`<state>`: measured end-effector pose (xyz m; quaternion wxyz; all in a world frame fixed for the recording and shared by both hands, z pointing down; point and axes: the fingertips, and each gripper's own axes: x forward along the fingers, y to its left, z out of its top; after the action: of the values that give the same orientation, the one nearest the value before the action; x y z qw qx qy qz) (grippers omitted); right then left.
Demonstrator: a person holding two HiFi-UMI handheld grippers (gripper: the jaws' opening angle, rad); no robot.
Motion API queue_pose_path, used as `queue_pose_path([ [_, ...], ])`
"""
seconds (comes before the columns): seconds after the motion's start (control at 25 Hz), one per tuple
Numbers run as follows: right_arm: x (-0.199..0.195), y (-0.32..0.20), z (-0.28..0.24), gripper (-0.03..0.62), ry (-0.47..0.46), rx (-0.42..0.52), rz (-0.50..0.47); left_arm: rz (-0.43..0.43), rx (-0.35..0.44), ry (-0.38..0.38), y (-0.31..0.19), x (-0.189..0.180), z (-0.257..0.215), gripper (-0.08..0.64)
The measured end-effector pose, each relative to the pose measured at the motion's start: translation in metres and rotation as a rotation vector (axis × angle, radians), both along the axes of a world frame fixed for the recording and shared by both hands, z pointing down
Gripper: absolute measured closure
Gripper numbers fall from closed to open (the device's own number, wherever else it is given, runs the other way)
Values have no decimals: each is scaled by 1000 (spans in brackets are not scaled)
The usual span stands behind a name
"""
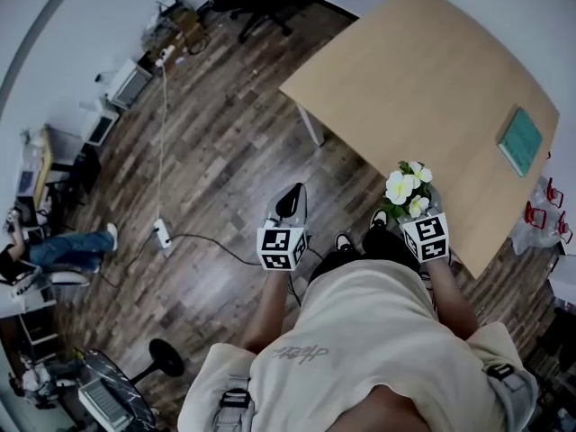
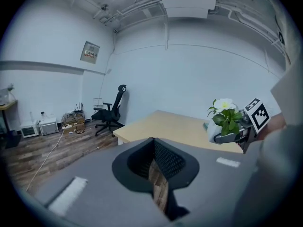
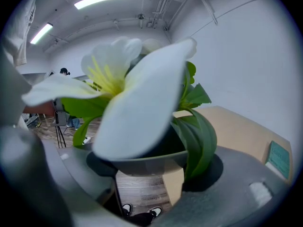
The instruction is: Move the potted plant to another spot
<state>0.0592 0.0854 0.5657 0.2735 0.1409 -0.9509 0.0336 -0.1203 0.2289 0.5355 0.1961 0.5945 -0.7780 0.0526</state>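
Small potted plant (image 1: pixel 407 187) in right tongs (image 1: pixel 412 207): white petals, yellow centres, green leaves. Ahead of tongs: pale tan wooden table (image 1: pixel 423 79), teal rectangular pad (image 1: pixel 520 140). Below: dark brown plank floor (image 1: pixel 216 169).

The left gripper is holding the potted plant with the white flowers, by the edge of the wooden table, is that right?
Not quite: the right gripper holds the potted plant, not the left. The right gripper view shows its pot between that gripper's jaws; the left gripper has its jaws together and empty. The rest stands: white flowers, by the edge of the wooden table.
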Motion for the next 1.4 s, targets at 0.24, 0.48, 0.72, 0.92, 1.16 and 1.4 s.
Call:
queue_pose_path([
  [0.24,-29,-25,12,241,2,-38,-35,-33,-48,23,-15,-18,12,543],
  [0.48,-67,-63,32,241,-5,-73,-49,-26,-104,-4,-57,-53,8,543],
  [0.72,-109,-114,34,241,-49,-84,-40,16,-84,-1,-124,-84,-2,543],
  [0.92,-131,-163,24,241,-63,-111,-31,25,-87,-2,-183,-103,-17,542],
  [1.16,-136,-173,34,241,-58,-140,-39,80,-133,2,-212,-95,-6,543],
  [1.4,-134,-173,45,241,-48,-164,-29,108,-161,-19,-214,-97,-7,543],
])
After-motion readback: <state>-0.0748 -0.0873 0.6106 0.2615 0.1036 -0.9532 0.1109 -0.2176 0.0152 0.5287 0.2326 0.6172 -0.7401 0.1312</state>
